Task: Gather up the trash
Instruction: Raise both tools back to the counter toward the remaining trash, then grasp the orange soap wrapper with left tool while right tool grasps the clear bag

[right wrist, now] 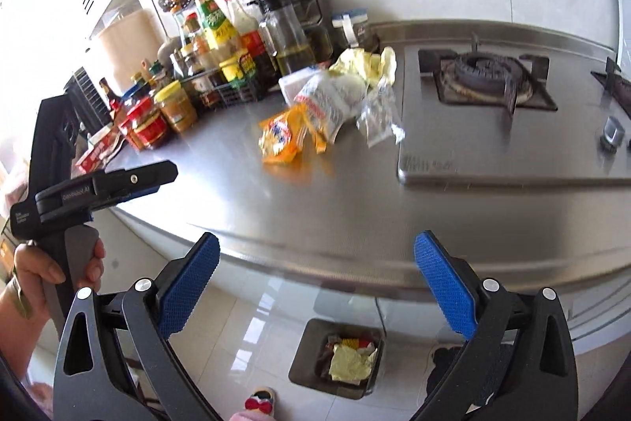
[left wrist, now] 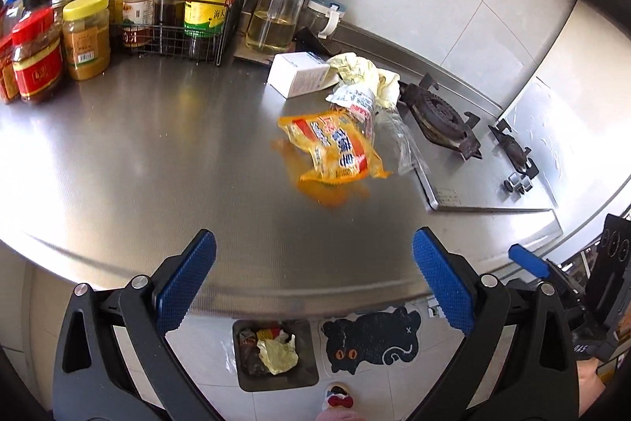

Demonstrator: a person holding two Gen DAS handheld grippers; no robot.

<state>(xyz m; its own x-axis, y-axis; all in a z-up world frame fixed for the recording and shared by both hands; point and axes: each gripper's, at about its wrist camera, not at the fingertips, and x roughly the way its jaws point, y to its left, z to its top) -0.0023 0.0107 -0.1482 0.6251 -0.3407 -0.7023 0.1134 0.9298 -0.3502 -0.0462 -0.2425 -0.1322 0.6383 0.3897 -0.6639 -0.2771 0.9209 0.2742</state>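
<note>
Both two-finger tools spread wide and empty: left gripper [left wrist: 313,279] with blue textured pads [left wrist: 185,283] poised over the near edge of the brushed stainless-steel countertop [left wrist: 138,145], right gripper [right wrist: 315,283] likewise released, nothing between its jaws. Trash in a loose pile on the counter, well beyond both tools: crumpled orange-and-yellow printed snack wrapper [left wrist: 335,152] nearest, blurred; just behind it a white-and-red printed plastic bag [left wrist: 355,101], a clear crinkled cellophane wrapper [left wrist: 402,141] touching the edge of the steel gas hob [left wrist: 473,184], a wad of pale yellow crumpled paper [left wrist: 366,73] and a small white cardboard box [left wrist: 297,73] at the far side of the pile. On the tiled floor below the counter edge, a dark square trash bin [left wrist: 276,381], open, already holding a pale yellow crumpled sheet and mixed scraps. Far left on the counter, a cluster of sauce bottles and jars, some in a black wire rack [left wrist: 177,34]. In the right wrist view, a hand [right wrist: 43,275] wrapped around the left tool's handle at the left edge. Black cat-shaped mat [left wrist: 370,342] on the floor right of the bin.
</note>
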